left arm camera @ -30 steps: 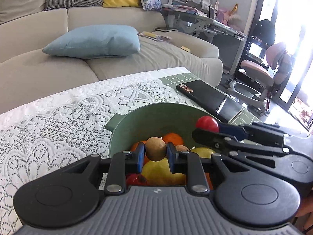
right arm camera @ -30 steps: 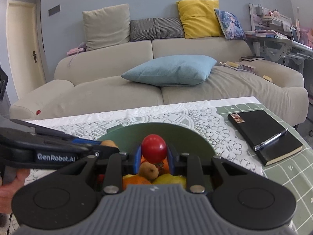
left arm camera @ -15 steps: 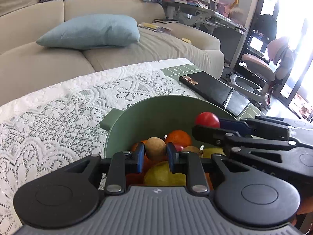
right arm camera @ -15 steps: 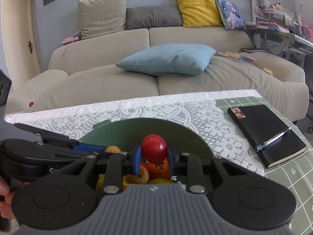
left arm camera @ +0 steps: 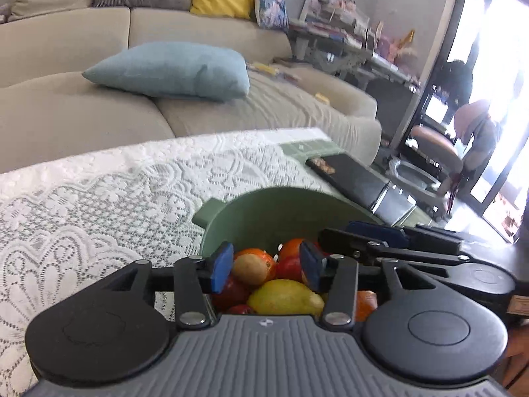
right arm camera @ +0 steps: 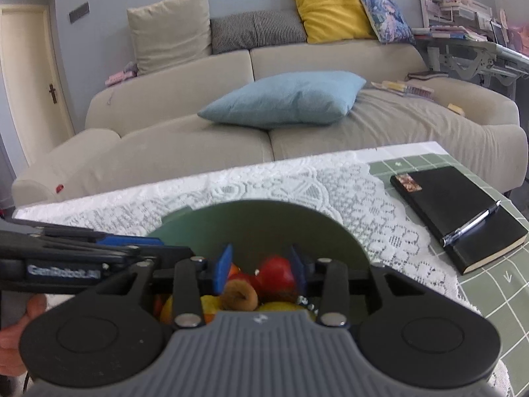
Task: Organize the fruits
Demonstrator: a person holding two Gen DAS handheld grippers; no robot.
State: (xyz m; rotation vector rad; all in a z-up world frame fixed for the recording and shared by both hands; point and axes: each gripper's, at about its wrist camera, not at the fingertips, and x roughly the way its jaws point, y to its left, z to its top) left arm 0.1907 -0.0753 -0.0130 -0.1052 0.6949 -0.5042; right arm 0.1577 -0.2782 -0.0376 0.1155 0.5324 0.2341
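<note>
lace-covered desk carried green bowl; both grippers' fingers were opening empty above heaped fruit, so pieces might roll out.

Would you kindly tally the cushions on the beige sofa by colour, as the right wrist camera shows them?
Plain beige cushion: 1
Grey striped cushion: 1
Yellow cushion: 1
Blue floral cushion: 1
Light blue cushion: 1
Total: 5

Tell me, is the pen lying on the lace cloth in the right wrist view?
No. The pen lies on the black notebook, which rests on the green mat.
</note>
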